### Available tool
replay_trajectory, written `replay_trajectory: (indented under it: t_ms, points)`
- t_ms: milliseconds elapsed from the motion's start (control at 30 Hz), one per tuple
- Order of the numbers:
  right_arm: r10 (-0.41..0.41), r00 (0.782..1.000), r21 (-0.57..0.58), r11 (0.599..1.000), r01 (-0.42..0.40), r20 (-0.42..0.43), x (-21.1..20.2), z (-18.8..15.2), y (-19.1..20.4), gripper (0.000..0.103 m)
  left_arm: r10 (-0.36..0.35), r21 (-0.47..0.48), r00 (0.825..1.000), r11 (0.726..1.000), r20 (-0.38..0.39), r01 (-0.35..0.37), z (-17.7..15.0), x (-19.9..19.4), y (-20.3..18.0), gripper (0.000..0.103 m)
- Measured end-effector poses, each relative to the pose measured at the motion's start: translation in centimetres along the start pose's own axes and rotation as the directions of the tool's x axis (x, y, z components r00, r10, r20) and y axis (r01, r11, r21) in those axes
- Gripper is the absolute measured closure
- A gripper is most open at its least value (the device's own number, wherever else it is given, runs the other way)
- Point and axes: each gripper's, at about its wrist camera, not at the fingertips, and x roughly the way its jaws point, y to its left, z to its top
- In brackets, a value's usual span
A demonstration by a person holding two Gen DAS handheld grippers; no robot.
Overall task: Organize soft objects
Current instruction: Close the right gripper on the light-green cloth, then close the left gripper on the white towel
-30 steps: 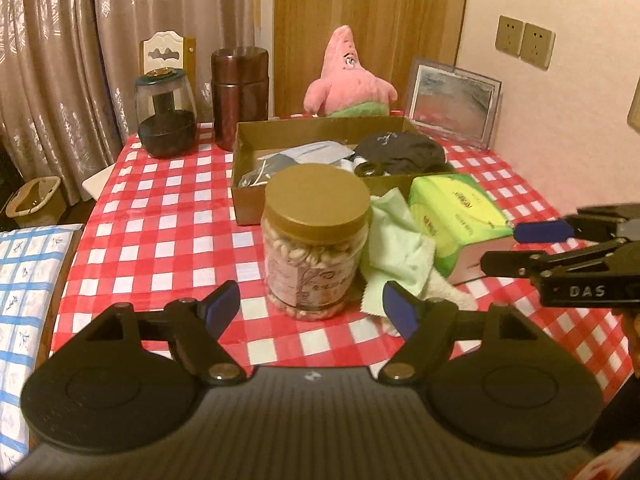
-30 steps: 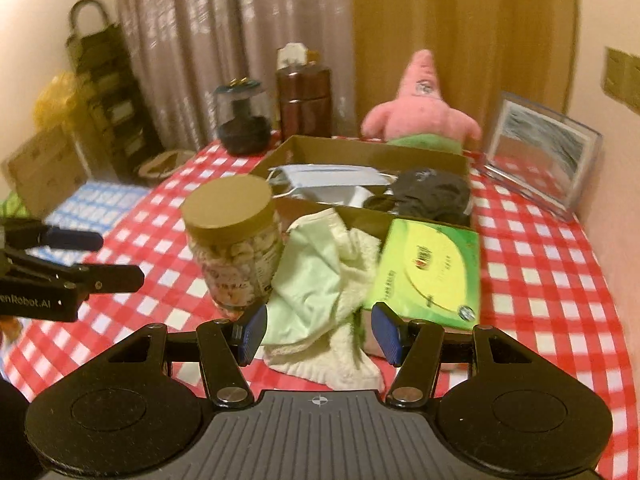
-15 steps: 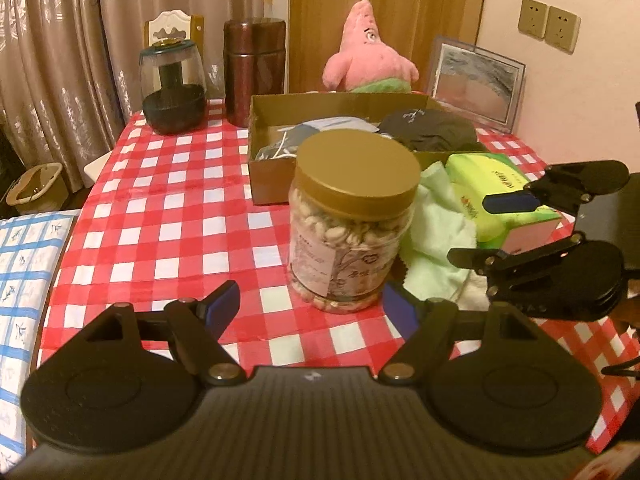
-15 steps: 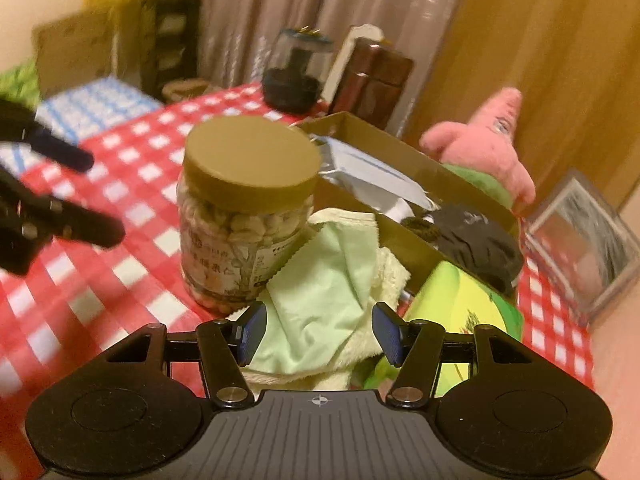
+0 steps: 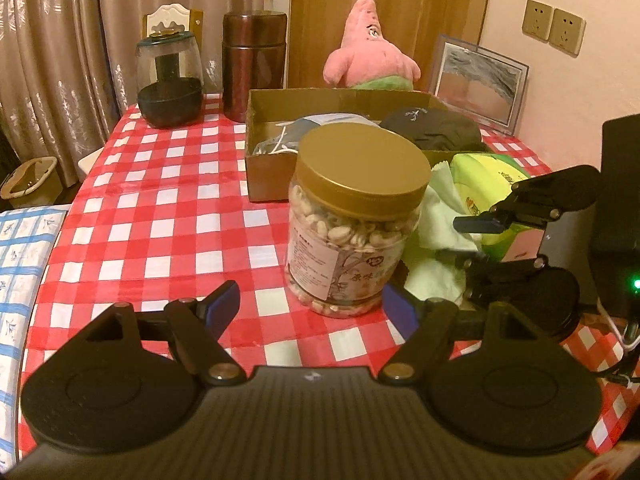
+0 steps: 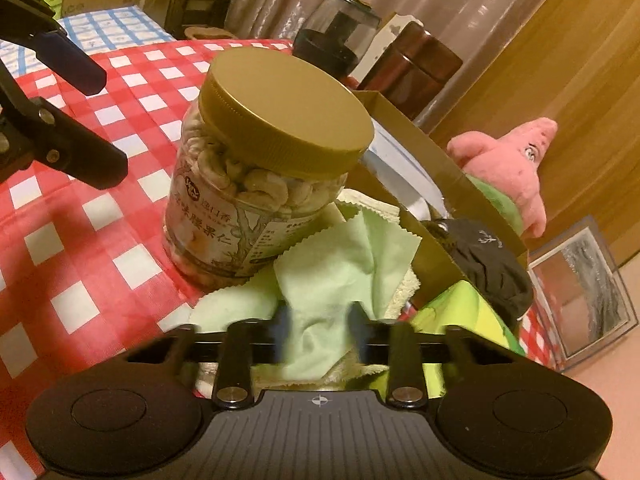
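A light green cloth (image 6: 340, 264) lies on a cream towel (image 6: 400, 292) between a cashew jar (image 6: 264, 184) and a green tissue pack (image 6: 472, 312). My right gripper (image 6: 318, 336) is down on the cloth, its blurred fingers closing around a fold; whether they grip it is unclear. In the left wrist view the right gripper (image 5: 468, 240) reaches over the cloth (image 5: 440, 216). My left gripper (image 5: 312, 308) is open and empty, just in front of the jar (image 5: 356, 220). A pink star plush (image 5: 370, 50) stands behind the cardboard box (image 5: 272, 184), which holds dark and grey fabric items.
A red checked tablecloth (image 5: 160, 208) covers the table. A glass grinder jar (image 5: 168, 80) and a brown canister (image 5: 254, 64) stand at the back left. A framed picture (image 5: 478, 84) leans on the wall at the back right. A bed (image 5: 20, 264) is at the left.
My right gripper has dropped onto the green cloth and its fingers have moved closer together. My left gripper has moved closer to the jar and stays open.
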Motion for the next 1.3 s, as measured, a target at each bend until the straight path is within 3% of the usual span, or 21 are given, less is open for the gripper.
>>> replay_trajectory:
  t_ms: [100,300,433,800,1067,1167,1300]
  points:
    - [0.000,1.000,0.017,1.000,0.000,0.010,-0.5,-0.1,-0.2,0.101,-0.006,0.000,1.000,1.000,-0.003,0.006,-0.1,0.0,-0.2,0.027]
    - [0.009,0.998,0.139,0.990,-0.018,0.066,-3.9,-0.5,-1.6,0.101,-0.022,0.019,1.000,1.000,-0.012,0.022,-0.3,-0.3,-1.0,0.027]
    - [-0.027,0.996,0.216,0.976,0.009,0.084,-6.7,-1.6,-2.8,0.101,-0.058,0.052,0.998,0.997,-0.018,0.059,-0.6,-0.3,-2.3,0.027]
    - [-0.108,0.990,0.450,0.891,0.056,0.089,-13.3,-6.3,-6.1,0.101,-0.182,0.196,0.983,0.963,-0.032,0.184,-1.1,2.2,-8.7,0.035]
    - [-0.152,0.986,0.574,0.814,0.086,0.068,-15.0,-8.6,-8.1,0.101,-0.116,0.286,0.993,0.951,-0.027,0.119,-1.0,6.5,-12.5,0.039]
    - [-0.161,0.986,0.590,0.802,0.099,0.053,-15.0,-9.3,-8.7,0.101,-0.072,0.295,0.997,0.952,-0.024,0.076,-0.9,8.2,-13.3,0.038]
    - [-0.156,0.987,0.598,0.795,0.101,0.040,-14.6,-10.1,-9.0,0.101,-0.067,0.275,0.997,0.959,-0.025,0.072,-0.5,9.6,-13.5,0.040]
